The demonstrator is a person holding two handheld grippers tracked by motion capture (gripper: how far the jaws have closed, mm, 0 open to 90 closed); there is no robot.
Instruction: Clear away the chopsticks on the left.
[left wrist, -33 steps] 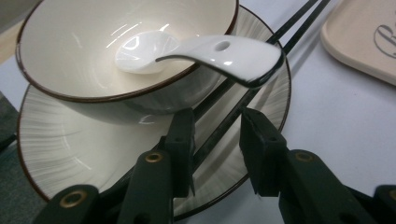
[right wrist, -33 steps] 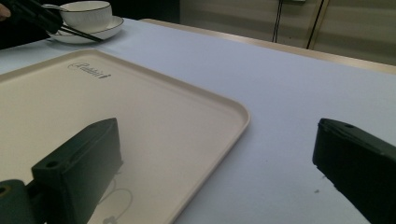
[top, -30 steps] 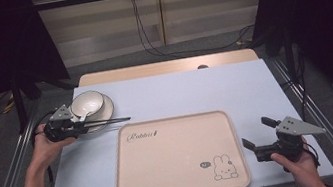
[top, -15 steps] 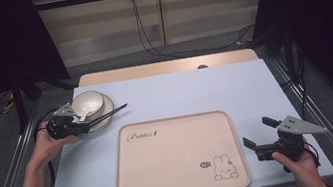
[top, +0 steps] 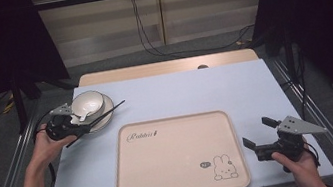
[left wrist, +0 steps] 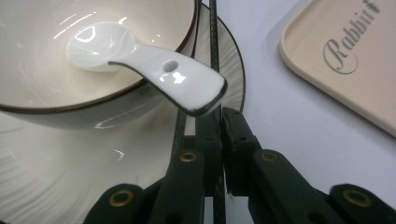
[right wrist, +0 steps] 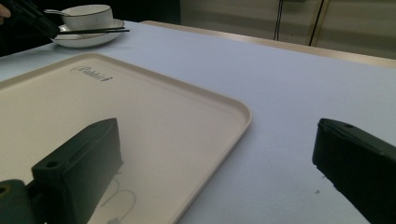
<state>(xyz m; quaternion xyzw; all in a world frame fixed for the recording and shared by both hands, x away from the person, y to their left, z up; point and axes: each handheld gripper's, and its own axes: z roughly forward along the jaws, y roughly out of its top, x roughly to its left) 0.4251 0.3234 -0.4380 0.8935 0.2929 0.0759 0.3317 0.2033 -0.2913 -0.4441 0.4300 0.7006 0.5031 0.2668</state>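
Note:
A white bowl [top: 87,103] with a dark rim stands on a ribbed plate [top: 106,117] at the table's left. In the bowl rests a white ceramic spoon [left wrist: 140,60], its handle poking over the rim. My left gripper [top: 79,129] sits by the plate's near edge, shut on a pair of black chopsticks [top: 106,112]. They slant up and right across the plate. In the left gripper view the jaws pinch the chopsticks [left wrist: 214,46] just under the spoon handle. My right gripper [top: 256,131] stands open and holds nothing, right of the beige tray [top: 175,163].
The tray bears a "Rabbit" script and a small rabbit drawing [top: 224,168], and lies front and centre with nothing on it. The light blue table [top: 194,91] ends in metal rails at both sides. Cables hang behind the far edge.
The chopsticks lay level, pointing right, a second ago. Their far ends have swung up toward the upper right across the plate. The right gripper has stayed where it was.

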